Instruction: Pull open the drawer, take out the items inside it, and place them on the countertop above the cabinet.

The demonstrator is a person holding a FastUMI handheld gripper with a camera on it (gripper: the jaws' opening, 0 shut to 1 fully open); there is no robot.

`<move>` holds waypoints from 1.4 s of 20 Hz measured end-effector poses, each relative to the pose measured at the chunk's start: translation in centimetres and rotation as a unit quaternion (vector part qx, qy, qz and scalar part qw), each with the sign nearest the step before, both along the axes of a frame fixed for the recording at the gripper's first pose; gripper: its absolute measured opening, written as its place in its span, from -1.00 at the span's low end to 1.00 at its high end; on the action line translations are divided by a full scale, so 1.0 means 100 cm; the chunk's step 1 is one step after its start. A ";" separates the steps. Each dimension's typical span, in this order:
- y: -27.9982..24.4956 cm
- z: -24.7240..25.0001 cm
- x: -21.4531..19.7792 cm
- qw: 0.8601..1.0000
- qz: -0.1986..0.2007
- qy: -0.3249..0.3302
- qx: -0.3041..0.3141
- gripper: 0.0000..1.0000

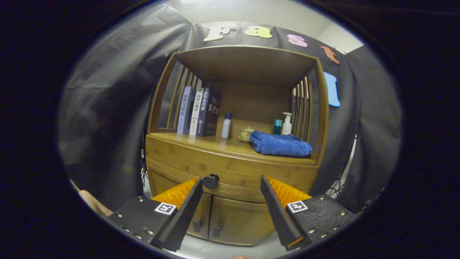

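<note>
1. Black cloth drapes the booth behind a bamboo cabinet (230, 169) with an open shelf above and closed doors below.
2. On the countertop (215, 144) stand three books (199, 110) upright at the left, then a small white bottle (226, 126) with a blue cap and a lidded cup (247, 133).
3. Next to the cup, a folded blue towel (280, 144) lies on the right half; behind it stand a teal bottle (277, 126) and a white pump bottle (286, 124).
4. Under the countertop the drawer (233, 176) sits closed, its dark round knob (210, 181) on the front.
5. Spread wide apart, the gripper (231, 181) holds nothing; the knob lies between its fingers, just beside the left fingertip (197, 183).
6. Beneath the drawer, two cabinet doors (230, 219) carry small dark handles.
</note>
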State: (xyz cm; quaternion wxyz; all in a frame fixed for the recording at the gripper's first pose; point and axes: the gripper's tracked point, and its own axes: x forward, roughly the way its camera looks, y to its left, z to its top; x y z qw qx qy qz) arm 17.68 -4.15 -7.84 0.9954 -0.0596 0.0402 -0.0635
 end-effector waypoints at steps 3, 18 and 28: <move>0.006 -0.010 0.014 1.000 0.005 0.009 0.005 0.94; -0.001 -0.046 0.038 0.998 -0.013 0.053 0.031 0.93; -0.002 -0.052 0.057 0.997 -0.019 0.059 0.040 0.94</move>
